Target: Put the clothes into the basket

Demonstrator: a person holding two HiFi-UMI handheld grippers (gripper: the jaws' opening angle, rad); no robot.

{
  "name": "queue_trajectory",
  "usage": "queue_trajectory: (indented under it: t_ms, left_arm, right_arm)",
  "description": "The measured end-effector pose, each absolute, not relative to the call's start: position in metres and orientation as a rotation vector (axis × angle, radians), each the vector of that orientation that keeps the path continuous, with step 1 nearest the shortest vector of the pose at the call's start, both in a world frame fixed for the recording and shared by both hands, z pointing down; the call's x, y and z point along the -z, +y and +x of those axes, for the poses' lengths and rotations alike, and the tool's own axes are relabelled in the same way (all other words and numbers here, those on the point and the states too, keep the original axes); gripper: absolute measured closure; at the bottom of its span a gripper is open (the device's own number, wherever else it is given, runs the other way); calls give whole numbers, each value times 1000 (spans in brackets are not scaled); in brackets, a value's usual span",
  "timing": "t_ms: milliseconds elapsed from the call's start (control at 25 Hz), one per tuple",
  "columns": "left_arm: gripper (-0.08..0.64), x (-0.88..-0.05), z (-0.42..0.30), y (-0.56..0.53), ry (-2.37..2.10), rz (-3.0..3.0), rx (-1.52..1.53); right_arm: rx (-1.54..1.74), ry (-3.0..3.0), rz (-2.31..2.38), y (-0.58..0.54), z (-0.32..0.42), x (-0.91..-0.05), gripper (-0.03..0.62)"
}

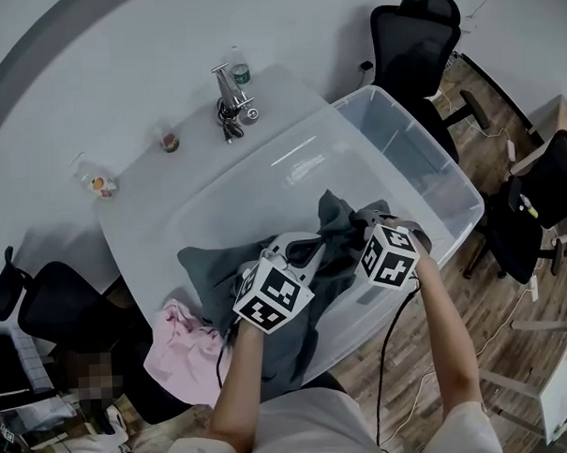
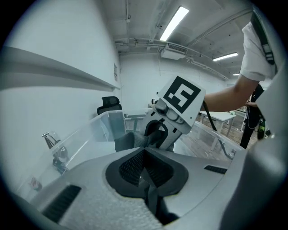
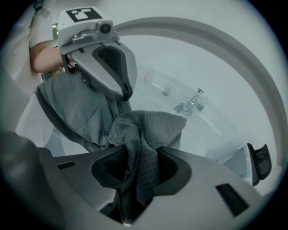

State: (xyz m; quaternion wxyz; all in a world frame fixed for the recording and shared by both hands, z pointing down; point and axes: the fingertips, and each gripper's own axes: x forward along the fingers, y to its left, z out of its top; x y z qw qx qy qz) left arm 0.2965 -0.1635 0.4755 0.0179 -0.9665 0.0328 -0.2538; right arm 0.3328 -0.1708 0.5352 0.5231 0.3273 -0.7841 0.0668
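Left gripper [image 2: 145, 167]: jaws pinched shut on grey garment [image 1: 338, 230], over basket [image 1: 453, 180].
Right gripper [image 3: 137, 167]: jaws clamping the garment's bunched fold.
Pink cloth [image 1: 188, 352]: outside basket's near-left corner.

The grey garment [image 1: 335, 230] hangs bunched up over the clear plastic basket [image 1: 406, 136], with part of it draped across the near rim. A pink garment [image 1: 188, 352] lies crumpled outside the basket, by its near-left corner.
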Motion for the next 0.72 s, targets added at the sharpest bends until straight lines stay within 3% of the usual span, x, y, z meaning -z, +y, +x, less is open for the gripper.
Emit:
queue_trajectory:
  t_ms: [240, 560, 720]
  left_arm:
    - [560, -483, 285, -166, 126, -3019, 863]
    - [560, -482, 279, -165, 127, -3017, 874]
    - [560, -479, 276, -164, 121, -3014, 867]
  right_arm:
    - [-177, -1846, 620, -155, 315, -576, 449]
    - [-238, -1777, 469, -137, 311, -613, 325]
    - [-219, -1802, 498, -137, 312, -614, 293]
